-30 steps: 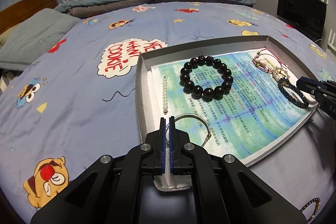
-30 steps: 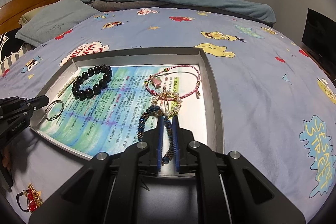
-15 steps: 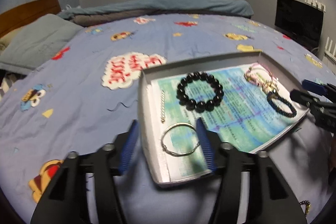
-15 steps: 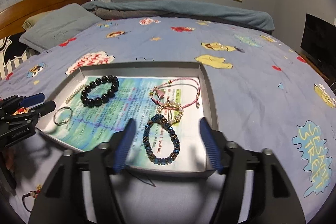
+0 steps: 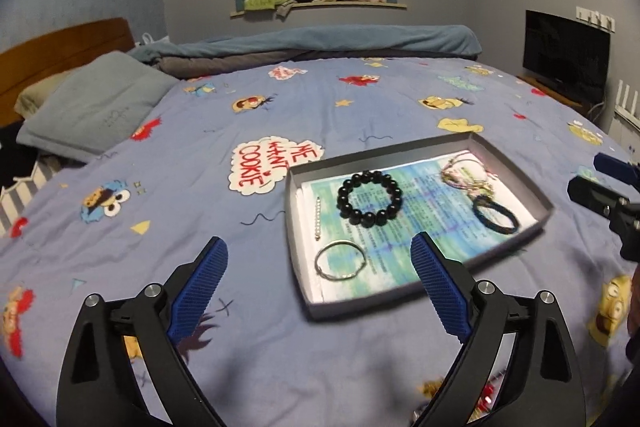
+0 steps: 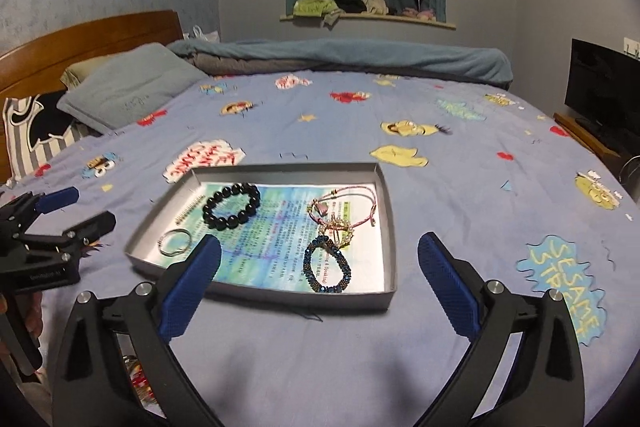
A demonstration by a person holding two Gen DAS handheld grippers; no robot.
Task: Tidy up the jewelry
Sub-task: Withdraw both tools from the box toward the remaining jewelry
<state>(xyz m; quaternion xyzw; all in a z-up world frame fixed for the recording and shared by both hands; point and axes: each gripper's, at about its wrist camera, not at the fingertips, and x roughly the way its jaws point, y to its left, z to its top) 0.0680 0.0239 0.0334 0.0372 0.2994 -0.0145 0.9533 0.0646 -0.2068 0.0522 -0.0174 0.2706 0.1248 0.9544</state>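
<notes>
A shallow grey tray lined with printed paper lies on the bedspread. It holds a black bead bracelet, a silver bangle, a pearl strand, a dark blue bead bracelet, a pink cord bracelet and a gold-and-pearl piece. My left gripper hovers above the tray's near left corner. Its jaws are opening, with nothing between the pads. My right gripper hangs over the tray's near edge, its jaws also opening and empty.
A red-and-gold trinket lies on the sheet in front of the tray. A grey pillow, a rolled blanket and a wooden headboard are at the far side. A dark screen stands to the right.
Both grippers went from shut to wide open and drew back and up from the tray. The silver bangle and the dark blue bracelet now lie free in it.
</notes>
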